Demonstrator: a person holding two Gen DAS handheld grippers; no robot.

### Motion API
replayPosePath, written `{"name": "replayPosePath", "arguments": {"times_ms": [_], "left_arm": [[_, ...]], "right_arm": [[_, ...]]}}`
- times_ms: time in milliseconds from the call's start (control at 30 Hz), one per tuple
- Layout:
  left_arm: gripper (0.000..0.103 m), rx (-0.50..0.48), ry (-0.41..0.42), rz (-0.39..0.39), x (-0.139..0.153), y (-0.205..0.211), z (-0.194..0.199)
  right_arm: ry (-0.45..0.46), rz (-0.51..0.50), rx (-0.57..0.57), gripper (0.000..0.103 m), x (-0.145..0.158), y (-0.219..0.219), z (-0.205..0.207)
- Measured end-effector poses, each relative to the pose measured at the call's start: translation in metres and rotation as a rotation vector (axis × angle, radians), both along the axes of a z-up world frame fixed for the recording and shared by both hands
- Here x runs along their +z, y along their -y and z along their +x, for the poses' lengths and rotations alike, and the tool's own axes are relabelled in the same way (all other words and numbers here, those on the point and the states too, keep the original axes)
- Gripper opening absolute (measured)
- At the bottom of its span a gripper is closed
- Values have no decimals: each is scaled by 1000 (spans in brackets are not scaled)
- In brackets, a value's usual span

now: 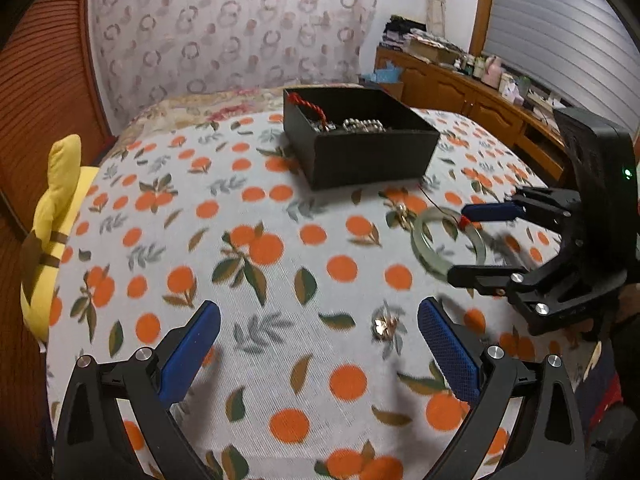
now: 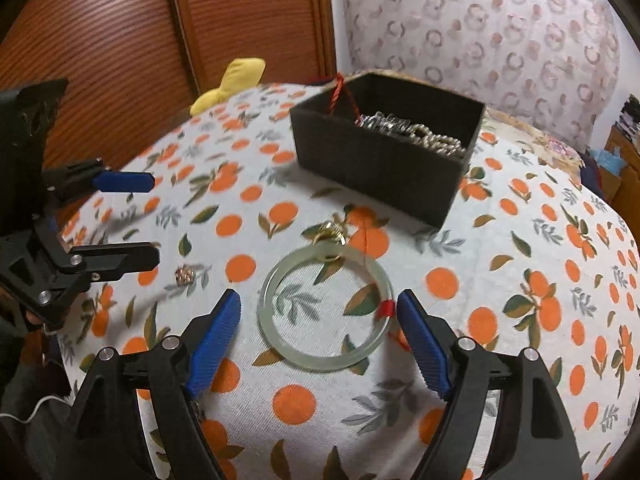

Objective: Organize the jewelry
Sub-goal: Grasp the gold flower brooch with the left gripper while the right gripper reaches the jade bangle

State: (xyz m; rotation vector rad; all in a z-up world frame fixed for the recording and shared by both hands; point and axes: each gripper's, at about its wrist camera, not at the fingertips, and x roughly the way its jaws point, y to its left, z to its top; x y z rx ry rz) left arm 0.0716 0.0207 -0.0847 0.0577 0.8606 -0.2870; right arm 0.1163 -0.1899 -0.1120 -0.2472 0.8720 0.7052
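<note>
A pale green jade bangle [image 2: 326, 308] with a red thread wrap lies flat on the orange-print cloth; it also shows in the left wrist view [image 1: 448, 242]. My right gripper [image 2: 318, 312] is open, its blue fingers either side of the bangle, not touching it. A small gold ring [image 2: 331, 236] lies just beyond the bangle. A small sparkly ring [image 1: 383, 325] lies between my left gripper's open fingers [image 1: 318, 336]; it shows in the right wrist view [image 2: 185, 274] too. A black box [image 1: 360, 140] holds silver chains and a red cord; it is also in the right wrist view [image 2: 384, 152].
The cloth covers a rounded bed or table surface [image 1: 280, 240]. A yellow plush toy [image 1: 52, 232] lies at its left edge. A wooden headboard [image 2: 120, 40] and a patterned pillow [image 1: 224, 24] stand behind. A wooden cabinet with clutter [image 1: 480, 80] is at the right.
</note>
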Motion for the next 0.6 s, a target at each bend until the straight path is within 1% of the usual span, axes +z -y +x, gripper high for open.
{"name": "replayPosePath", "arguments": {"times_ms": [100,133,167,267,333,400,433,533,600], "left_arm": [[95,-16,-5,-6,-1,3,-6],[95,-21,-3,-5,-1,5,-8],[95,-25,-4,-1,-1,7,-10],[95,-30,-10,4,-2,13,-11],[89,-31,-13,3,-4,16,-13],[76,-31,-23,1,-5,19,-14],[74,-32,-26,0,-6,21,-14],[62,-38,-40,-14,-10,25,-12],[48,-46,-48,-20,-11,28,-11]], "right_arm": [[9,-39,2,82,-3,-4,-1],[14,-46,3,81,-4,-5,-2],[29,-64,3,75,-4,-6,-3],[42,-77,5,74,-4,-6,-7],[42,-75,1,74,-4,-4,-11],[47,-61,-9,74,-2,2,-19],[50,-52,-12,74,-1,5,-23],[52,-34,-27,74,1,14,-35],[52,-20,-38,74,2,21,-40]]}}
